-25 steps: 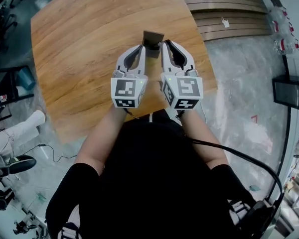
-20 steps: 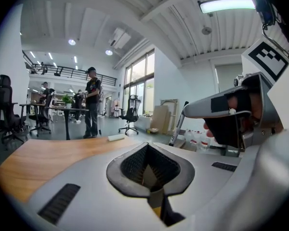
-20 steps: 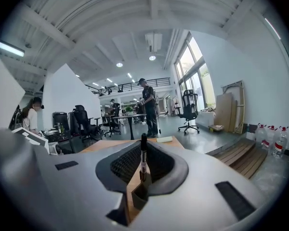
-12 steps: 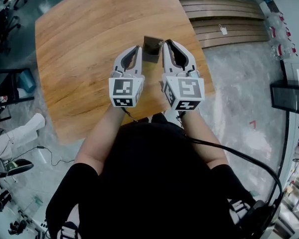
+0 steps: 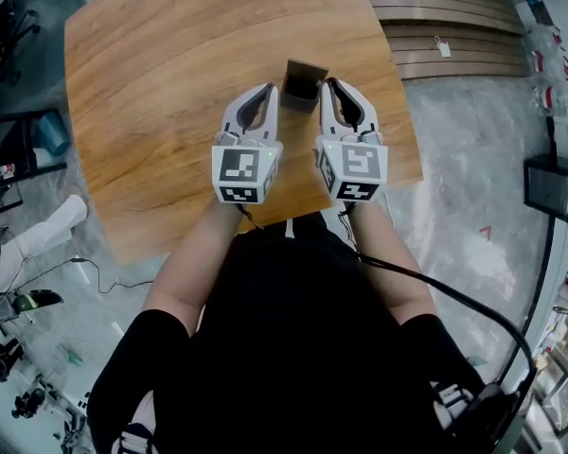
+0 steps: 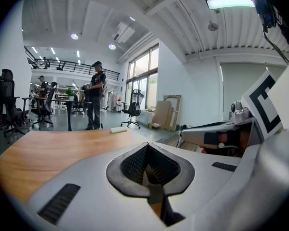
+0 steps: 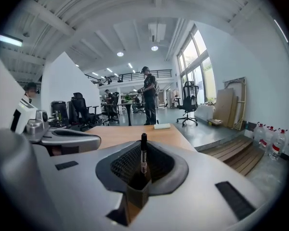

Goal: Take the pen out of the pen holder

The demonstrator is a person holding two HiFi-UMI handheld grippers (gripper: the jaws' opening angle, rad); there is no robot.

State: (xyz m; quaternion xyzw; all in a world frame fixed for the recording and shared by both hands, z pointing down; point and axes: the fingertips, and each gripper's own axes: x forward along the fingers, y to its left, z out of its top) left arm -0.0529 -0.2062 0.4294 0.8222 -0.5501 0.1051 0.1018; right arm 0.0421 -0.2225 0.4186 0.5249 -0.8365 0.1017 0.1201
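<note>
Both forearms (image 5: 197,253) stretched forward side by side — the left claw (image 5: 268,90) and the right claw (image 5: 329,83) level, each with jaws closed together.

Open-plan office: swivel chairs (image 7: 189,94), desks (image 7: 129,106), tall windows (image 7: 198,64), mezzanine railing (image 7: 130,74), strip ceiling lights (image 6: 229,2).

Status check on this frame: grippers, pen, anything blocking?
Left gripper shut, empty. Right gripper shut, empty, aimed at pen. Pen upright in pen holder, untouched. No obstruction seen.
</note>
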